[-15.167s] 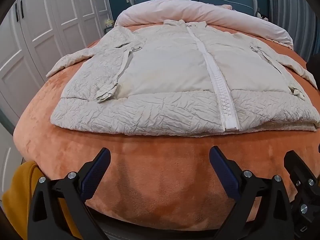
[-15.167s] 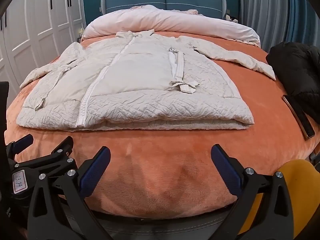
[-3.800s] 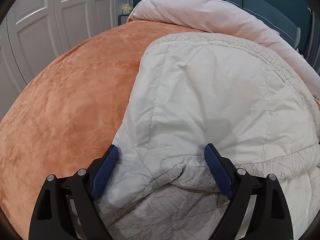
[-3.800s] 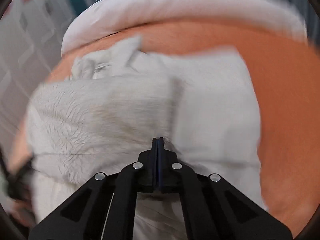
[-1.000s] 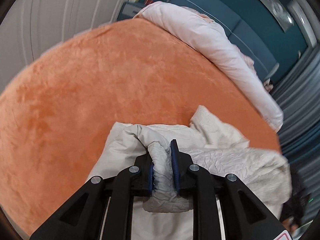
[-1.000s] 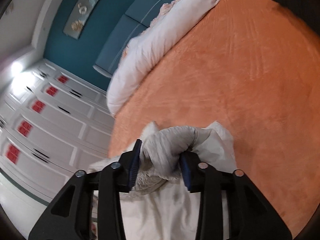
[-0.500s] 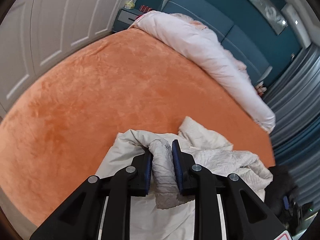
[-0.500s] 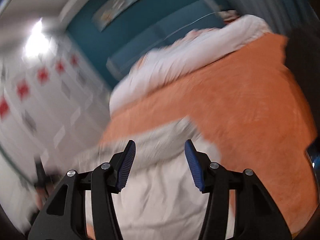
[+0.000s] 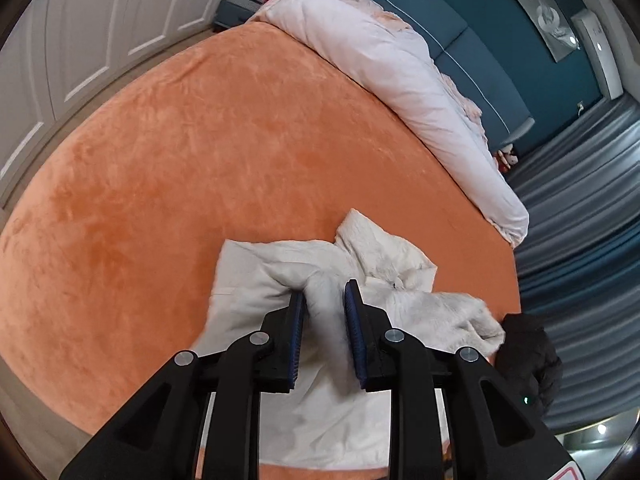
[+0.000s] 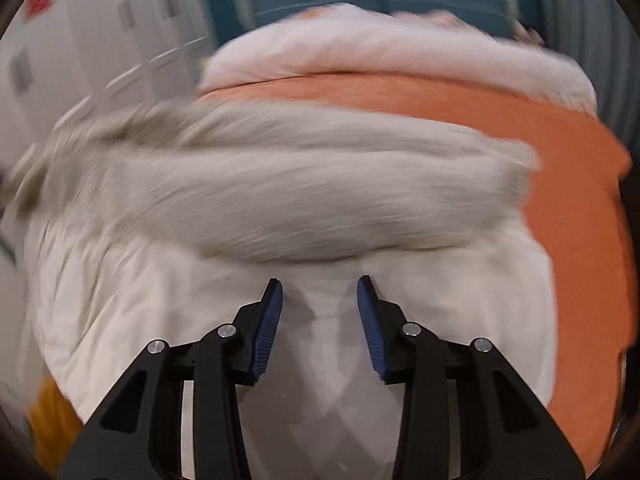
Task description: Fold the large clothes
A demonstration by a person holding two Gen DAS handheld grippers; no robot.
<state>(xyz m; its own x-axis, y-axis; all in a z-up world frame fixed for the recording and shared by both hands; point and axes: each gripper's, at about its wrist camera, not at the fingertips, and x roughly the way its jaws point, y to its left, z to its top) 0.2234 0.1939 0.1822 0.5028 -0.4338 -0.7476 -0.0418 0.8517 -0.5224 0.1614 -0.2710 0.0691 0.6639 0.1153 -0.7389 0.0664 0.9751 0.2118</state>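
Observation:
A cream padded jacket lies bunched on the orange bed cover. My left gripper is shut on a thick fold of it, which is lifted off the bed. In the right wrist view the jacket is motion-blurred, its crinkled outer layer folded over the smooth lining. My right gripper hovers just above that lining. Its jaws are closing, with a gap between the blue pads and no fabric pinched in it.
A pink duvet is rolled along the head of the bed. A black garment lies at the bed's right edge. White wardrobe doors stand on the left. A yellow sleeve shows at lower left.
My right gripper let go of the jacket fold, rolled upright and swung across to face the bed's head. My left gripper rose, keeping its fold.

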